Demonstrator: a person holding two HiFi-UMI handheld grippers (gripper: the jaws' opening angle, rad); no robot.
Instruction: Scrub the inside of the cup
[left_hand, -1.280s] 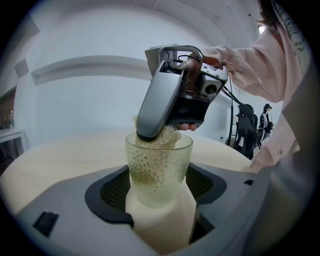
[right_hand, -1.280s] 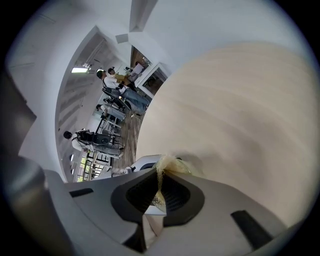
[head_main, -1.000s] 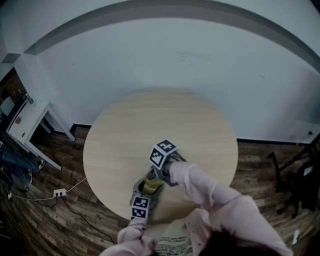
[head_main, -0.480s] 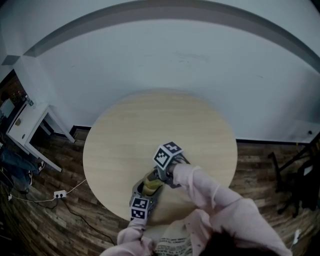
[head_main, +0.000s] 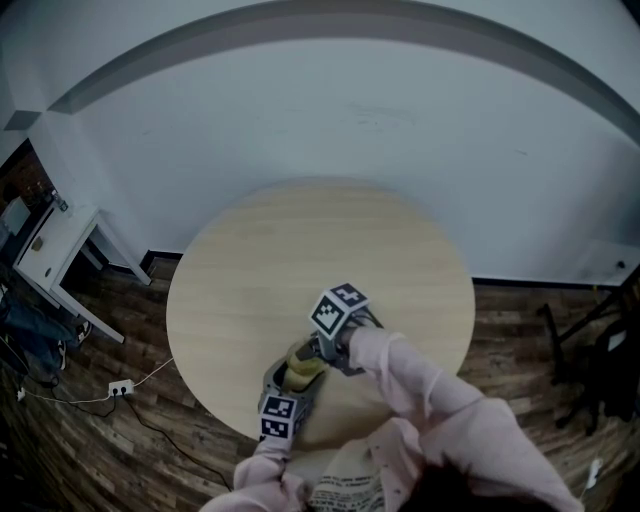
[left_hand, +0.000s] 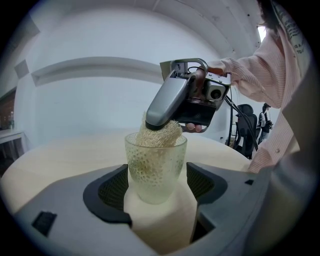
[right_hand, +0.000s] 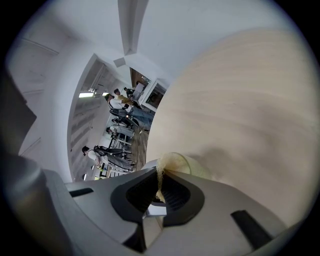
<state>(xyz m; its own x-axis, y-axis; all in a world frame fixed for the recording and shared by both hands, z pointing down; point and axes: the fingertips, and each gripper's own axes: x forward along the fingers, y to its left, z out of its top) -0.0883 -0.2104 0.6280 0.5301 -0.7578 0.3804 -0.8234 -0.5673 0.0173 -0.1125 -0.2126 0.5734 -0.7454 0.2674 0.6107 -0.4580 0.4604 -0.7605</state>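
Note:
A clear glass cup (left_hand: 154, 170) stands upright between my left gripper's (left_hand: 156, 182) dark pads, which are shut on its lower walls. A tan loofah sponge (left_hand: 159, 134) fills the cup's mouth and reaches down inside. My right gripper (left_hand: 160, 122) comes in steeply from above and is shut on the sponge's top. In the right gripper view the sponge (right_hand: 160, 179) shows as a thin strip pinched between the jaws, with the cup's rim (right_hand: 182, 164) just beyond. In the head view both grippers meet at the cup (head_main: 299, 368) near the front edge of the round table (head_main: 300, 250).
The pale wooden table is bare apart from the cup. A white side table (head_main: 50, 250) stands on the floor at the left, with a power strip (head_main: 120, 385) and cable near it. Black stands (head_main: 590, 350) are at the right. People sit far off (right_hand: 117, 105).
My right gripper has shifted slightly to the right and down over the cup, with the sponge still in it. The left gripper and cup have stayed put.

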